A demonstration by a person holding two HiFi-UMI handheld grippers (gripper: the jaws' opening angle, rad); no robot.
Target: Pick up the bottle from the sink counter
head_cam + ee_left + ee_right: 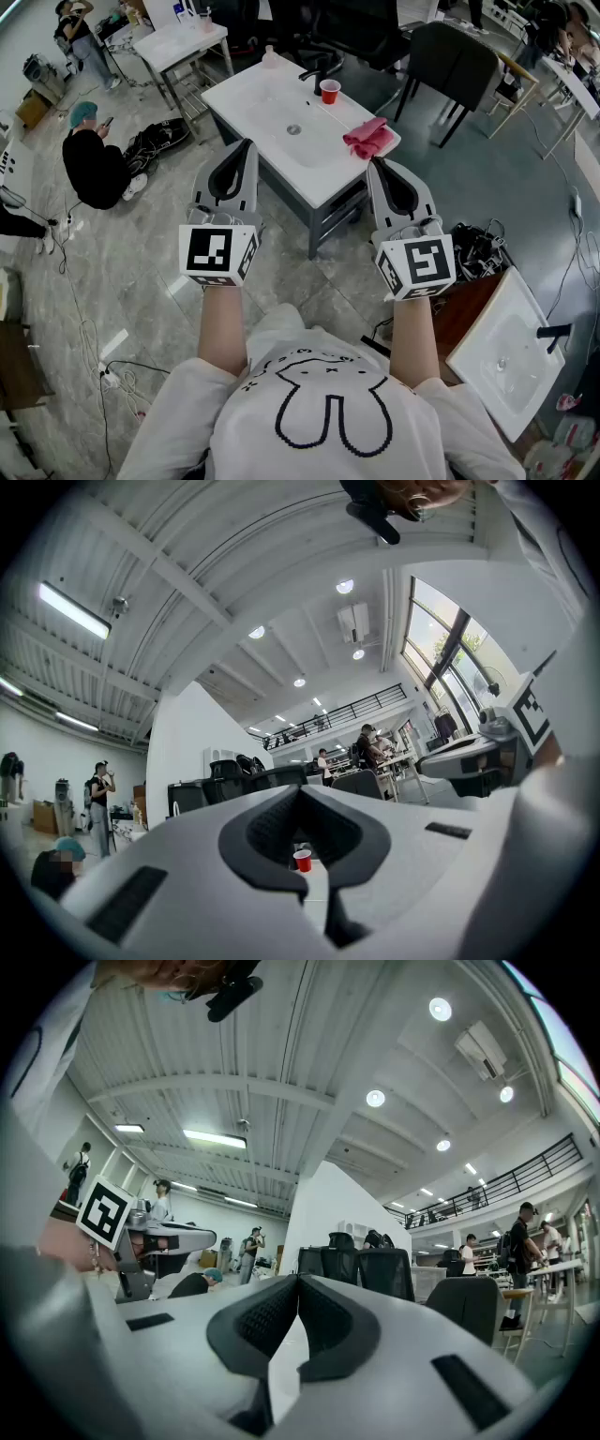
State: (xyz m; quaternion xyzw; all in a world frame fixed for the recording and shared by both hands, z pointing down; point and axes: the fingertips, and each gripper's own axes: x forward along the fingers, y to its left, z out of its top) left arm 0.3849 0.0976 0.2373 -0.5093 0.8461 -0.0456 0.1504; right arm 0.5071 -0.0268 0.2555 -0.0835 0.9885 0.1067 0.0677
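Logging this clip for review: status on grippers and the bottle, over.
Left gripper and right gripper shut, empty, short of sink counter. Bottle at its far corner, untouched. Red cup, pink cloth on counter, not blocking.

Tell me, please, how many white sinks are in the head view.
2: a sink counter ahead, bearing a red cup; a second sink at lower right. Others may be hidden.

Left gripper [247,146], right gripper [373,165]: both closed, empty.
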